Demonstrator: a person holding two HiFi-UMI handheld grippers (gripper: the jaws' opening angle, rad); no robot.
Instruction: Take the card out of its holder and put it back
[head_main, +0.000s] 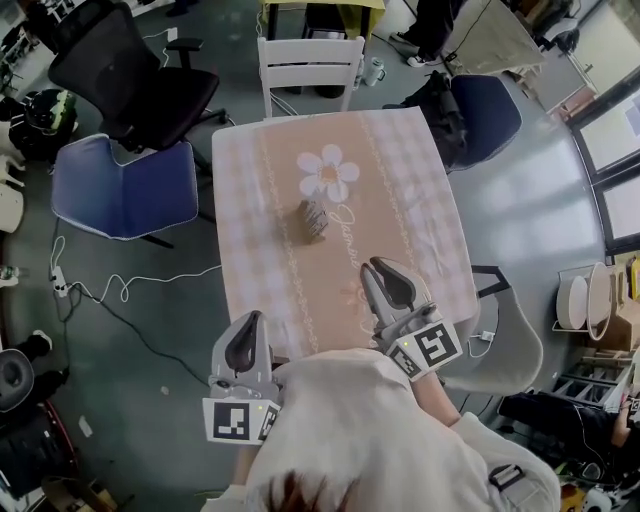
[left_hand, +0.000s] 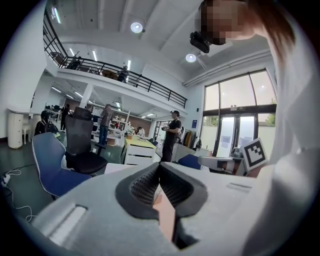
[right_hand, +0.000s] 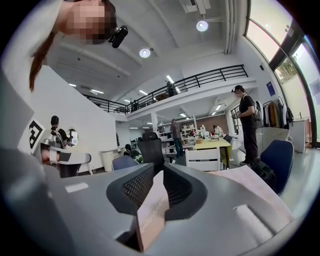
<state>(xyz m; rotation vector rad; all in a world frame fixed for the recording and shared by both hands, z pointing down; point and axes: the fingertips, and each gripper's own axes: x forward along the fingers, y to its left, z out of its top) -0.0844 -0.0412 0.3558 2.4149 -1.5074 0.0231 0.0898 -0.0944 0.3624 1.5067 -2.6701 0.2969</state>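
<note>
on the left, the left gripper hangs at the near edge of the tabletop, fingers pressed together on nothing. mid-table, just below the flower print, stands the small card holder — apart from both grippers. the right gripper is nearer it, fingers a narrow slit apart, empty.

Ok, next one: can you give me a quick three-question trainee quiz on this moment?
1. True or false: the card holder stands on the table, touched by neither the left claw nor the right claw.
2. What stands at the table's far edge? A) white chair B) stool C) trolley
3. What is printed on the cloth just beyond the card holder?
Key: 1 true; 2 A; 3 a white flower.
</note>
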